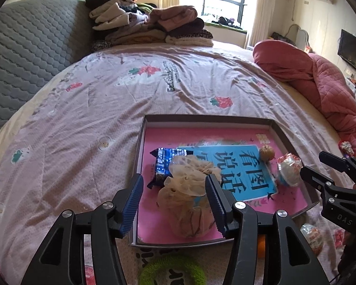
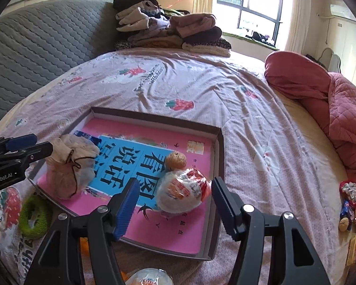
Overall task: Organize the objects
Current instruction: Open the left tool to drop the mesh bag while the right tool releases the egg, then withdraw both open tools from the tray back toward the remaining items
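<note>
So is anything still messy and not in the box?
Yes. A green fuzzy ring lies on the bedspread beside the box, and another wrapped ball sits in front of it. Inside, the wrapped ball and walnut look fine.

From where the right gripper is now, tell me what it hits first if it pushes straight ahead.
Most likely the round plastic-wrapped snack in the box: it sits right between the open fingers of the right gripper, just ahead of their tips. Depth is hard to judge through the fisheye.
</note>
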Demonstrator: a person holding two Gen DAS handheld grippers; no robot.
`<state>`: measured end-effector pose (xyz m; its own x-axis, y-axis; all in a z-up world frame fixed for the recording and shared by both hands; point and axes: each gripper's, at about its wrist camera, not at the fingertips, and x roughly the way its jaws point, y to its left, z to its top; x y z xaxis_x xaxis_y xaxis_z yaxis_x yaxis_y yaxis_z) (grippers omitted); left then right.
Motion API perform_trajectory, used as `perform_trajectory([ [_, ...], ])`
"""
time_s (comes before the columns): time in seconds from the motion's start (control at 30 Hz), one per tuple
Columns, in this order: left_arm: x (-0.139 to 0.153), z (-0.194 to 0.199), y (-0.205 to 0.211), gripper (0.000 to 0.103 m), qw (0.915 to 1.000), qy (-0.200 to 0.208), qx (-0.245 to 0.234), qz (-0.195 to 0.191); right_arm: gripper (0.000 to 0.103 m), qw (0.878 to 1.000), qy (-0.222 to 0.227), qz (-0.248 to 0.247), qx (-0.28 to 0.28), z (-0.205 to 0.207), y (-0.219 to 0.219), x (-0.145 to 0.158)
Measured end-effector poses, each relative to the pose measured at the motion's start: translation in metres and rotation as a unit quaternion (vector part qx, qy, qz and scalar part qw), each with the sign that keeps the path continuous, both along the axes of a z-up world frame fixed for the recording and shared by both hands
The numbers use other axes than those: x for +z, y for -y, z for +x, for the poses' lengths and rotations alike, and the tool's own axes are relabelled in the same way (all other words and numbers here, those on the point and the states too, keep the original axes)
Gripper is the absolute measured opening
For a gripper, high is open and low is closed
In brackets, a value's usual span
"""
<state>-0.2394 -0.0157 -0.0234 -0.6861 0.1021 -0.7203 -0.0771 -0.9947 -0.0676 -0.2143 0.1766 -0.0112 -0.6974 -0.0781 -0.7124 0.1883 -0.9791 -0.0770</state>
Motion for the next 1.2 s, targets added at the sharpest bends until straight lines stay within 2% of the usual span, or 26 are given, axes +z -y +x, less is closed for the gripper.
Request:
perform_trajectory([
  [0.3,0.038,0.026,-0.001,0.068,0.9992,-0.040,0.005,-0.003,0.065,0.999,-0.031,-0.007,0.001,0.020,-0.002,0.034],
  [1.2,0.133,0.125,-0.028,0.070,0.9899,-0.139,-0.020,-0.019,0.065,0.992,-0.122,-0.018,0.010,0.107,-0.006,0.125],
])
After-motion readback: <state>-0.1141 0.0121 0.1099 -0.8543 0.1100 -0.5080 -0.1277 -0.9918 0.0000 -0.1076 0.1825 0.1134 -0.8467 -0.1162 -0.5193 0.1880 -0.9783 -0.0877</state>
